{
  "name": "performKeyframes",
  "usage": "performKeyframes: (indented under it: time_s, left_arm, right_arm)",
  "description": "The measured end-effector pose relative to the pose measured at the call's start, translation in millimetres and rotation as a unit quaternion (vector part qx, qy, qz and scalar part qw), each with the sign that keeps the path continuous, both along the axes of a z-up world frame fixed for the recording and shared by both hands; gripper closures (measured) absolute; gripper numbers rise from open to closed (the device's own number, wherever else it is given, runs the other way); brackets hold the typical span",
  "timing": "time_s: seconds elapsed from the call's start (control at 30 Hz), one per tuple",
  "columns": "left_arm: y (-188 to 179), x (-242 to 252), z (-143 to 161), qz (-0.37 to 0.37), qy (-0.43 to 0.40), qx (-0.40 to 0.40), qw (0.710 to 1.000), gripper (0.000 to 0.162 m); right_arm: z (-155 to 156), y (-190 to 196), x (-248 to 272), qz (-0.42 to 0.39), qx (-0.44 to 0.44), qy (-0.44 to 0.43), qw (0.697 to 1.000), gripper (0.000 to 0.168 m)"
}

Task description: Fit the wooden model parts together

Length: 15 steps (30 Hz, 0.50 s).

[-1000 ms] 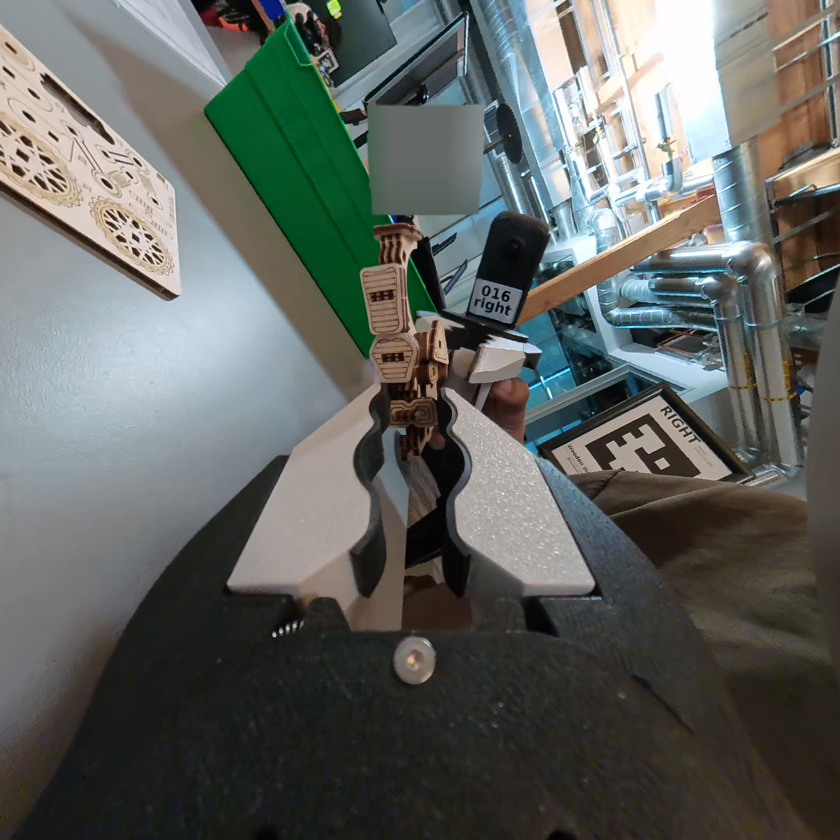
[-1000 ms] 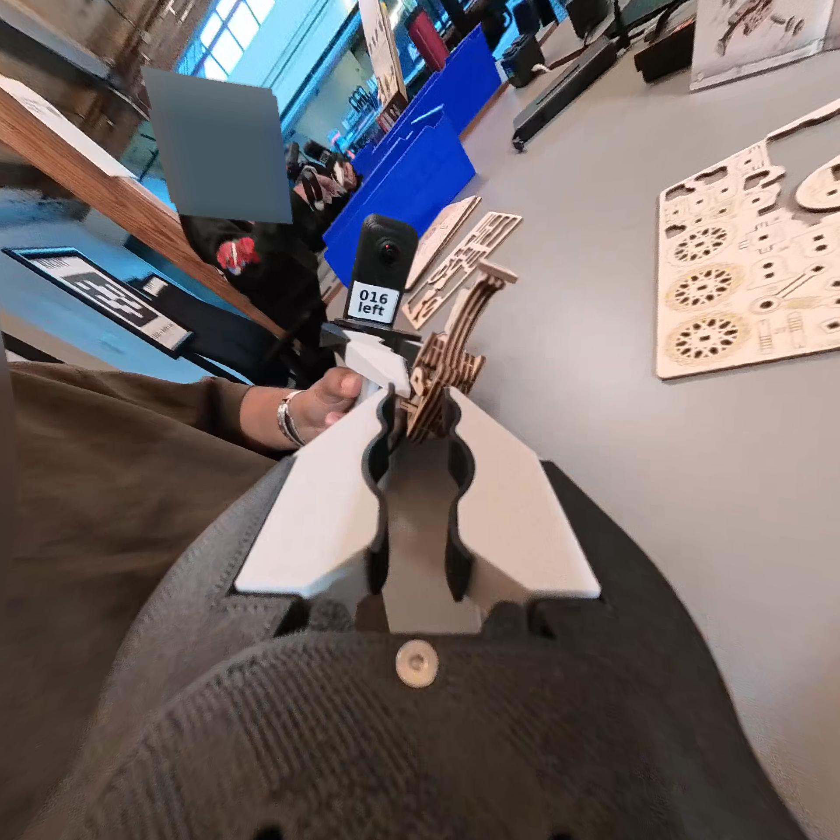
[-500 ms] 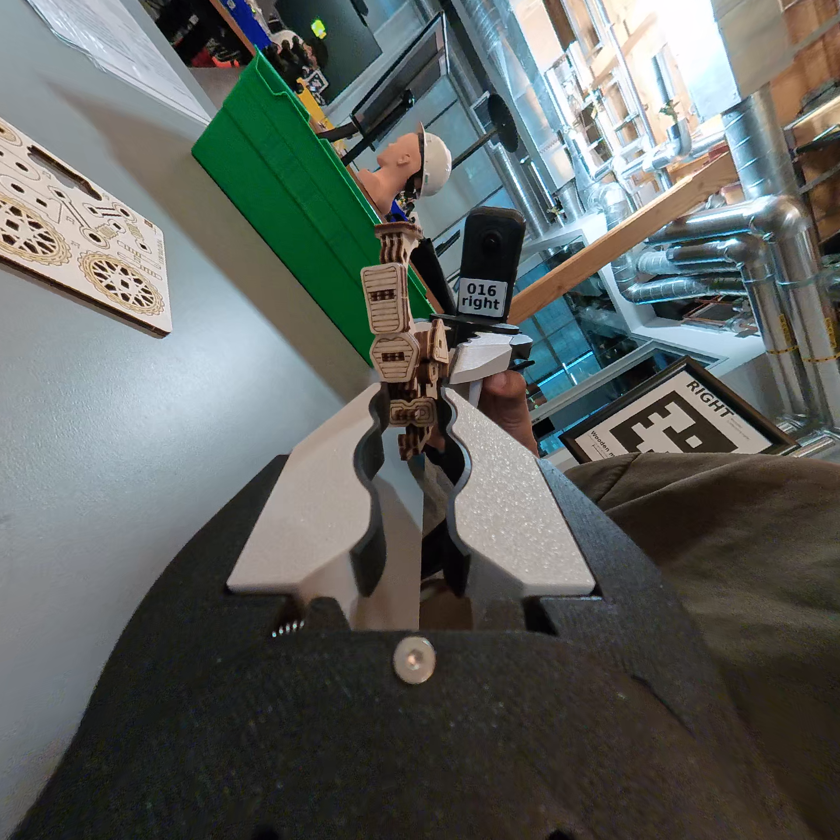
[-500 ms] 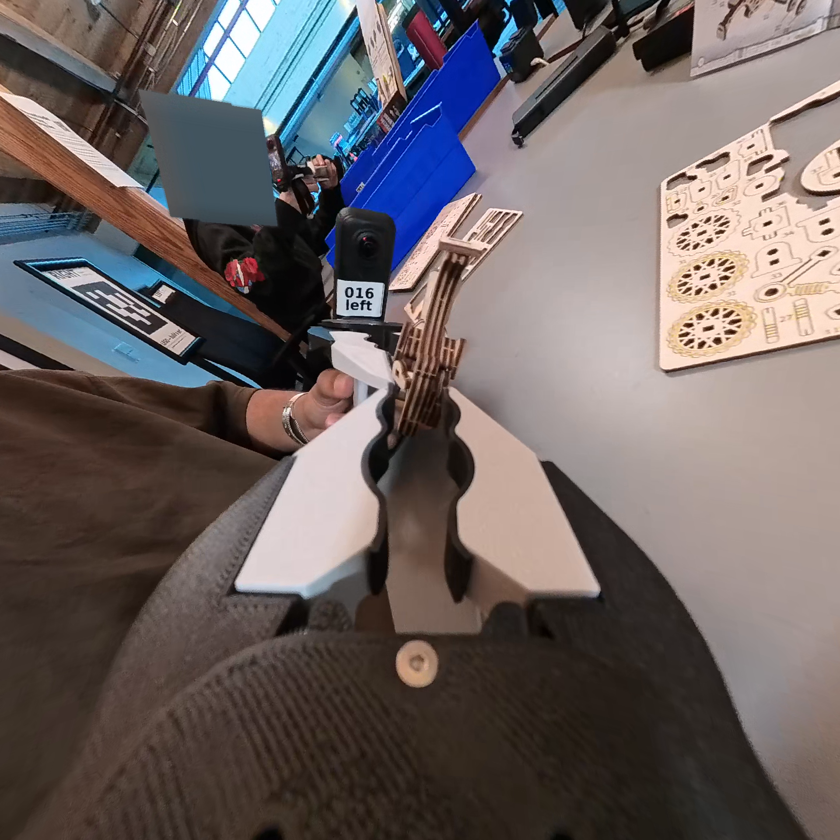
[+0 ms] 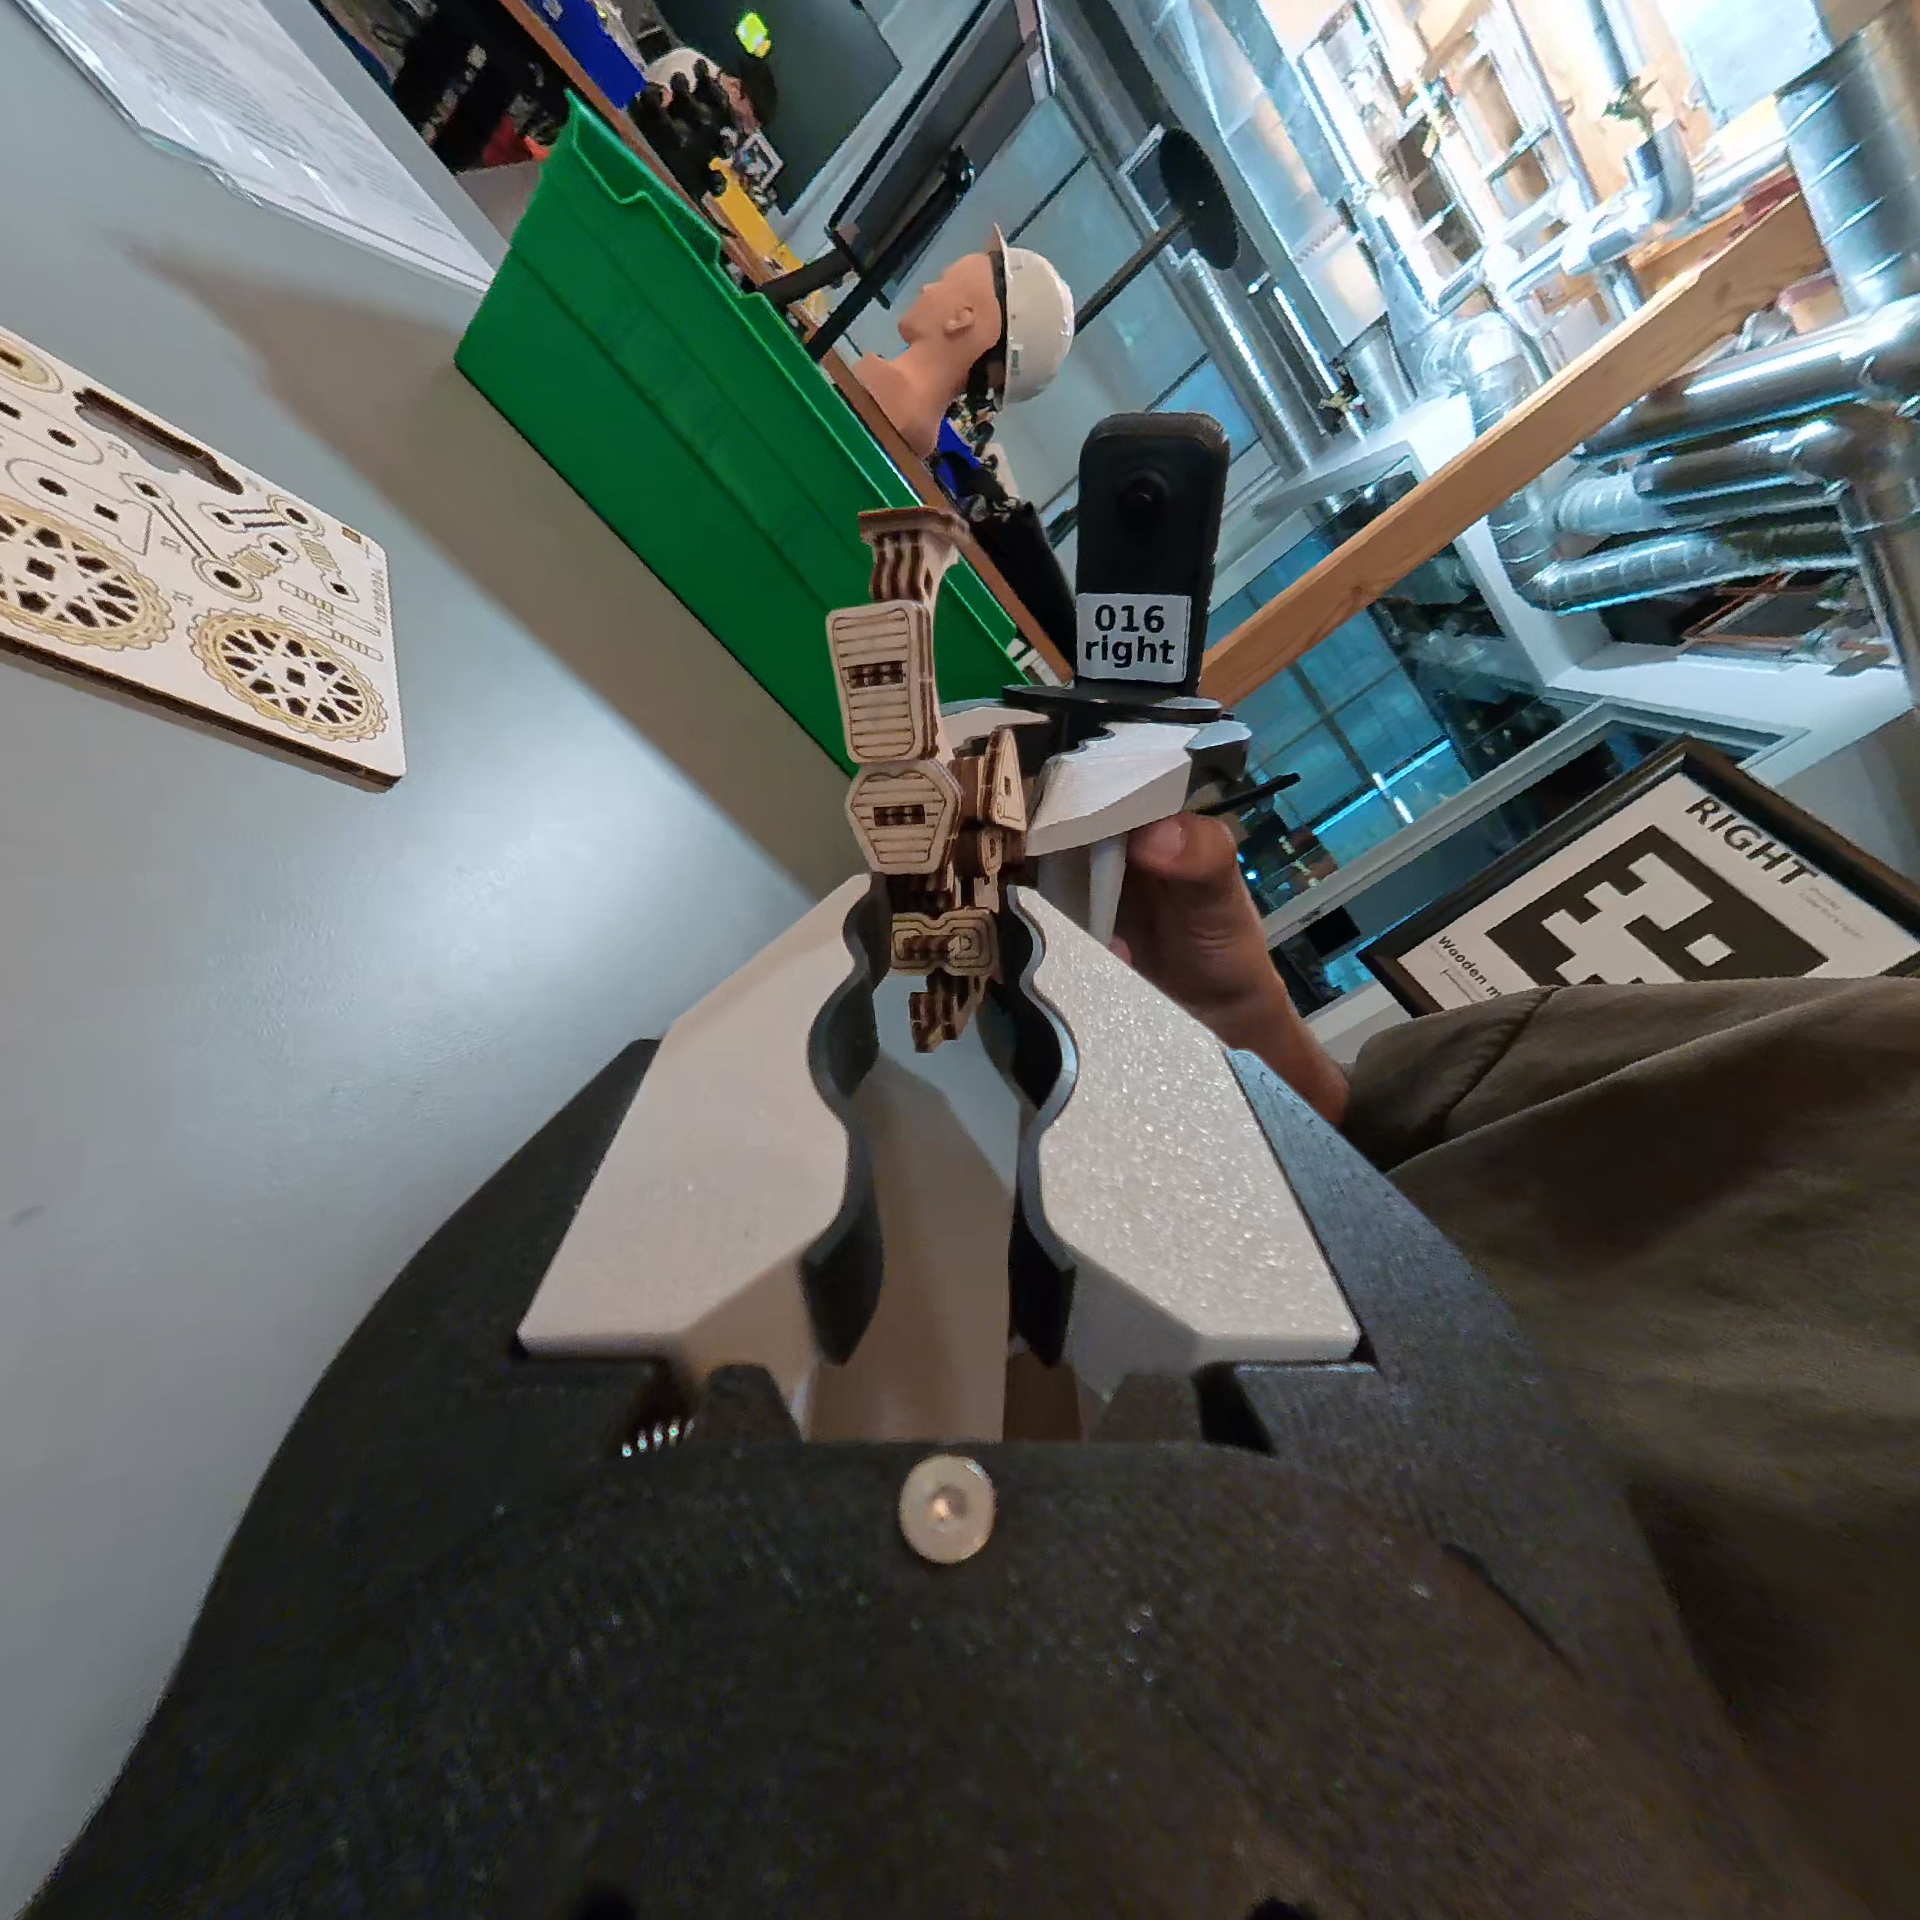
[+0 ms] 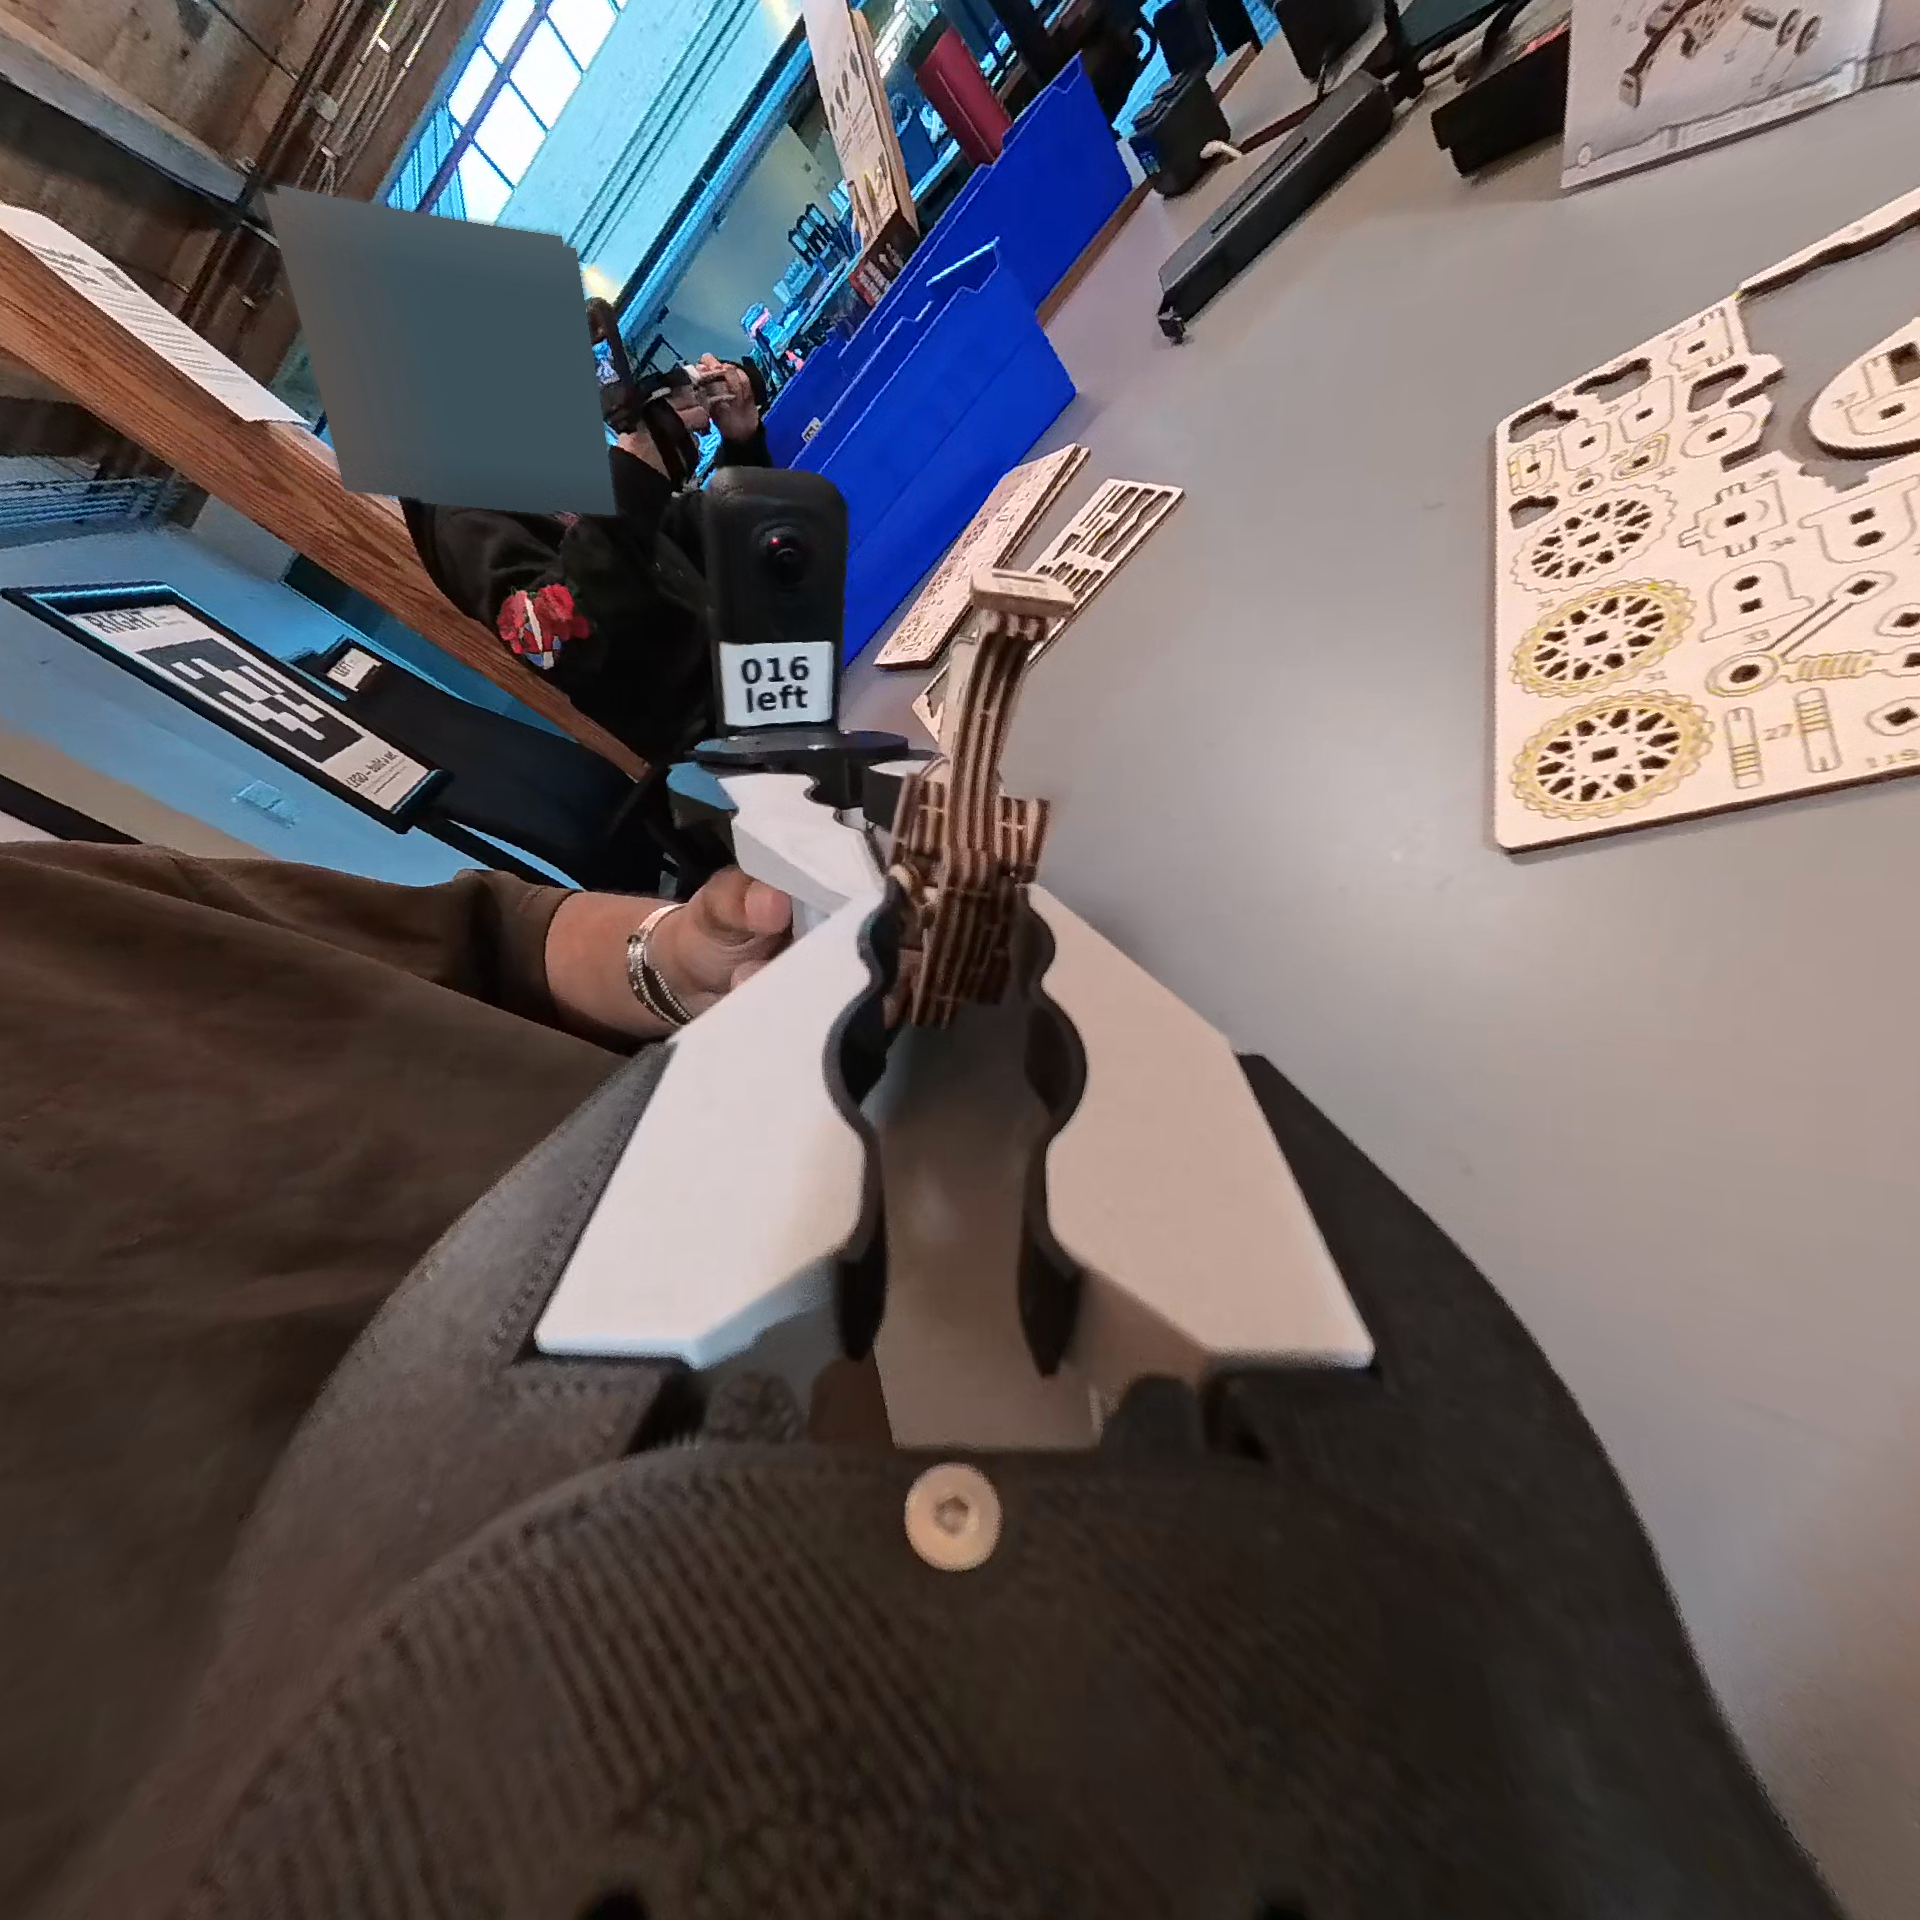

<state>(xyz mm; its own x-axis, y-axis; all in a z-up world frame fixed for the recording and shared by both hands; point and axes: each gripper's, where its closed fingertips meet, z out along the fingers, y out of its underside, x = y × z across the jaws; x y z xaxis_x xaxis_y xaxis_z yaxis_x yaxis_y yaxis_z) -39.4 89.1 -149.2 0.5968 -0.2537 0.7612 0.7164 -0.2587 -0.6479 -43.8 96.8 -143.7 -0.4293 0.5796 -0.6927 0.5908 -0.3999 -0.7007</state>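
A small wooden model (image 5: 899,821), made of layered plywood pieces with a curved arm on top, is held in the air above the grey table. My left gripper (image 5: 940,930) is shut on its lower end. My right gripper (image 6: 956,920) is shut on the same model (image 6: 971,862) from the opposite side; its curved arm (image 6: 1003,665) rises above the fingers. The right gripper (image 5: 1117,795) shows beyond the model in the left wrist view, and the left gripper (image 6: 795,831) shows behind it in the right wrist view. The two grippers' tips nearly touch.
A plywood parts sheet (image 5: 208,644) lies on the table (image 5: 312,1039) at the left, a green bin (image 5: 675,416) behind it. In the right wrist view a parts sheet (image 6: 1714,644), smaller sheets (image 6: 1039,551) and blue bins (image 6: 935,364) lie beyond. A person's brown sleeve (image 6: 260,1039) is close by. Less than 4 cm separates the two grippers' tips.
Both grippers have kept their hold on the model and turned together. In the right wrist view the curved arm has swung from leaning right to nearly upright.
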Motion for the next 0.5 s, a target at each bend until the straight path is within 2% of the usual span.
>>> performKeyframes:
  time_s: [0.5]
  left_arm:
    - [1.3,0.0,-5.3,0.03,0.068,-0.027,0.997,0.144]
  right_arm:
    - [-5.4,-0.6,-1.8,-0.007,0.023,0.006,1.0,0.147]
